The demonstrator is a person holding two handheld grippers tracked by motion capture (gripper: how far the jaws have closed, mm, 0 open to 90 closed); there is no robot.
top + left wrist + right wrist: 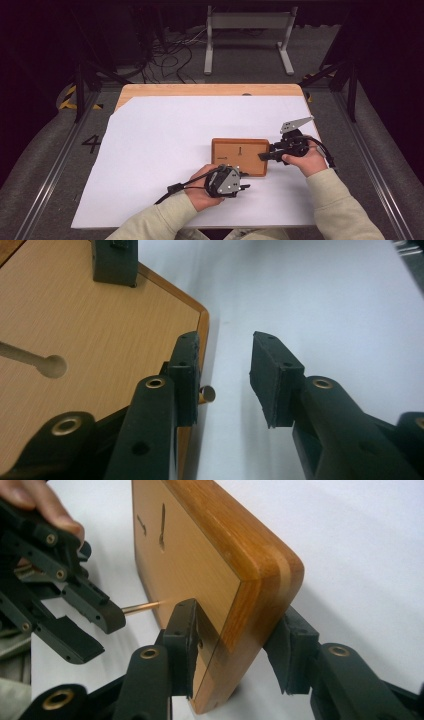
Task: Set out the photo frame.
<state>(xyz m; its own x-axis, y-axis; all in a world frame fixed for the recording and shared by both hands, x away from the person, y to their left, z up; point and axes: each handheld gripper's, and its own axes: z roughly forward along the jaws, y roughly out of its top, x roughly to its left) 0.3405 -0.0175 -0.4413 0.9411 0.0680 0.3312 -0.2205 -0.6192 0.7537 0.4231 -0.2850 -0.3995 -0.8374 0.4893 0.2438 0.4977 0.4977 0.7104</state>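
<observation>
A wooden table [150, 91] carries a large white paper sheet [165, 145] that covers most of its top; on the sheet, right of centre, sits a flat rectangular wooden box [239, 156] with rounded corners and a slot cut in its top face; the right gripper [266, 156], held in the right hand [311, 160], reaches in from the box's right end, and in the right gripper view its jaws straddle that end and clasp it, one pad on the top face, the other under it; the left gripper [245, 188] sits at the box's near edge, released, its pads apart with a thin brass-coloured pin [206, 394] that juts from the box's side between them, gripped by neither.
</observation>
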